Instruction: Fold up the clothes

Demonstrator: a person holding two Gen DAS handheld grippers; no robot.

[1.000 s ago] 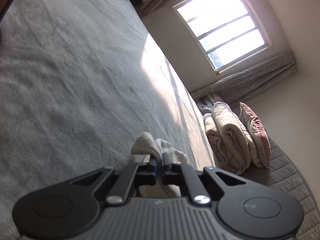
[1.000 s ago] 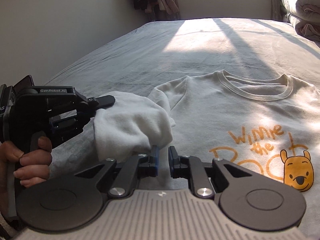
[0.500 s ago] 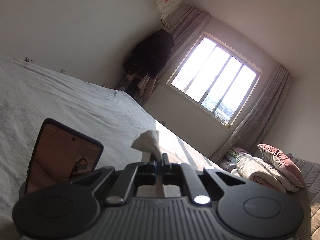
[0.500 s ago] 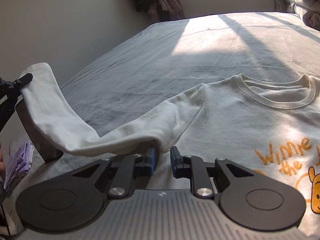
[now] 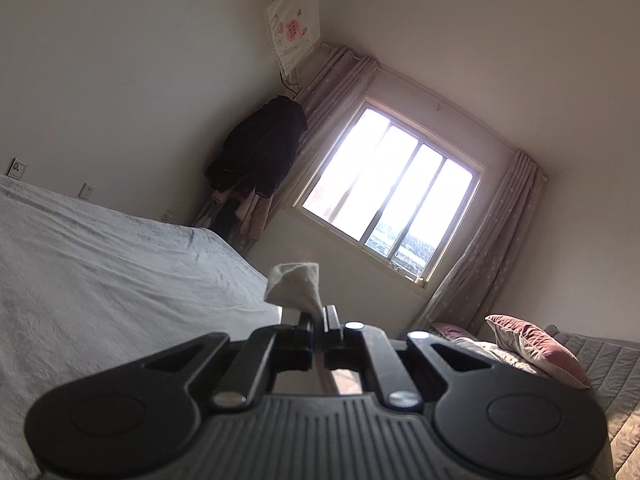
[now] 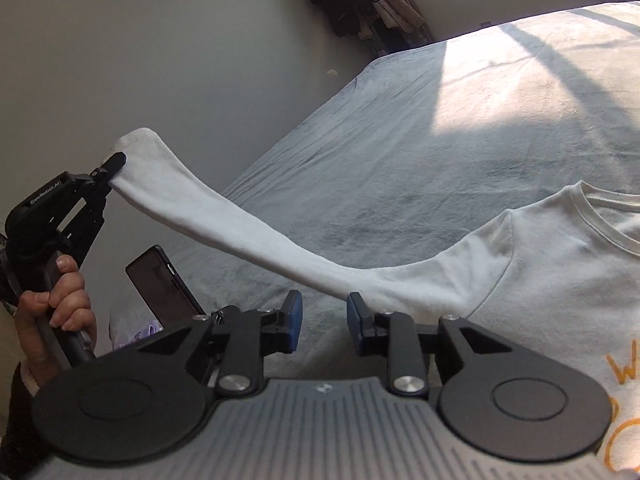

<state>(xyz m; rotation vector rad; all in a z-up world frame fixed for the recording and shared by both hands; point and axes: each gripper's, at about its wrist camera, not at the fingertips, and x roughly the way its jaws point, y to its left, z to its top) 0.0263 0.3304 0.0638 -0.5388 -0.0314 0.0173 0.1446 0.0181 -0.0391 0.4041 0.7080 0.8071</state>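
A cream long-sleeved shirt (image 6: 560, 272) with orange print lies flat on the grey bed (image 6: 400, 140). Its sleeve (image 6: 224, 224) is stretched out taut to the left, lifted off the bed. My left gripper (image 6: 114, 162) is shut on the sleeve's cuff (image 5: 296, 284), which sticks out past the closed fingertips in the left wrist view, where that gripper (image 5: 318, 316) points level toward the window. My right gripper (image 6: 323, 312) sits low near the armpit. Its jaws are opening, with nothing pressed between the blue pads (image 6: 294, 312); the sleeve passes just beyond them.
A hand (image 6: 64, 300) holds the left gripper's handle at the bed's left edge, beside a propped dark phone (image 6: 160, 284). Dark clothes (image 5: 260, 160) hang by the bright window (image 5: 388, 192). Folded quilts and a pillow (image 5: 532, 348) lie at the far right.
The left gripper rose and swung left with the cuff, drawing the bunched sleeve out straight. The right gripper's jaws spread apart and no longer pinch the sleeve fold.
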